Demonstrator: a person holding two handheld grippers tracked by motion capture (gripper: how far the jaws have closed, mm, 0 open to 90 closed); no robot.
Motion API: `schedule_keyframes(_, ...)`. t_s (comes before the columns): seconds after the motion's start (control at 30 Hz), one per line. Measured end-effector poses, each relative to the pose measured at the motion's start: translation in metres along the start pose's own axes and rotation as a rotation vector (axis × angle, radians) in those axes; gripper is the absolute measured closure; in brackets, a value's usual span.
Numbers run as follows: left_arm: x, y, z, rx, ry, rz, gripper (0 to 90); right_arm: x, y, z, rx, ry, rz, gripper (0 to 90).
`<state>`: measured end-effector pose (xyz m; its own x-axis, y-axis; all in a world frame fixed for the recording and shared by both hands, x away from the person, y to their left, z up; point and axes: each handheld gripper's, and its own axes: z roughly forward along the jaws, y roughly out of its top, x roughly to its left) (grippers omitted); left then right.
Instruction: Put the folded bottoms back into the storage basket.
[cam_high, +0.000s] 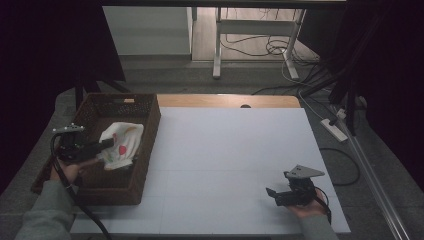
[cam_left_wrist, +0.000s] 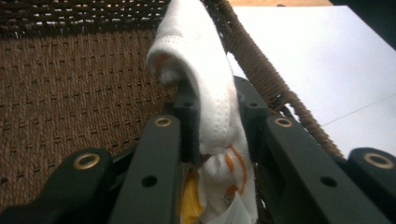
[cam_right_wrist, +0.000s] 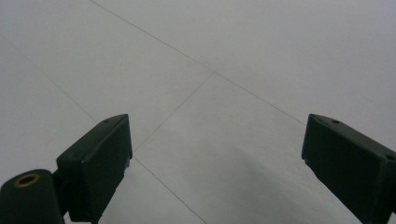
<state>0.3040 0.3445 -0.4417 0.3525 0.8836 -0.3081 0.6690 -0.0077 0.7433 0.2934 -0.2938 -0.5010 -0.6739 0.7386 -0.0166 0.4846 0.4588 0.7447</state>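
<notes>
Basket (cam_high: 145, 145), brown wicker, sits at left edge of desk (cam_high: 235, 150), partly overhanging it. Left gripper (cam_high: 106, 144) reaches into basket from person's left hand (cam_high: 67, 172), jaws clamped on white cloth (cam_high: 121, 144). Cloth is bunched, printed with red and orange-yellow marks, lying in basket against its right wall, near end pinched between the jaws. Left gripper view: same cloth (cam_left_wrist: 205, 93) folded over and squeezed between the two black jaws, rising above them in a hump, orange and yellow print visible low down; woven basket floor (cam_left_wrist: 70, 88) behind and left, basket rim running diagonally at right, white desk top (cam_left_wrist: 327, 60) beyond it. Cable trails from left gripper down past grey sleeve (cam_high: 47, 215). Middle of desk is white sheet with faint seam lines, wooden strip at far edge. Right gripper (cam_high: 272, 195) well apart from basket, near front right corner of desk, held low in right hand (cam_high: 307, 207), grey three-cornered plate on top, pointing left. Right gripper view: jaws wide apart, nothing between them, white desk surface (cam_right_wrist: 210, 70) below
</notes>
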Motion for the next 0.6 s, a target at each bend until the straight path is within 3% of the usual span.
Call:
schedule_keyframes(0.27,0.012,0.000,0.010,0.034,0.031,-0.031,74.3,0.000,0.000,0.001,0.004,-0.003,0.003,8.9)
schedule_keyframes(0.6,0.020,0.002,0.020,0.084,0.053,-0.022,74.0,-0.001,0.000,0.000,0.006,-0.006,0.002,8.9)
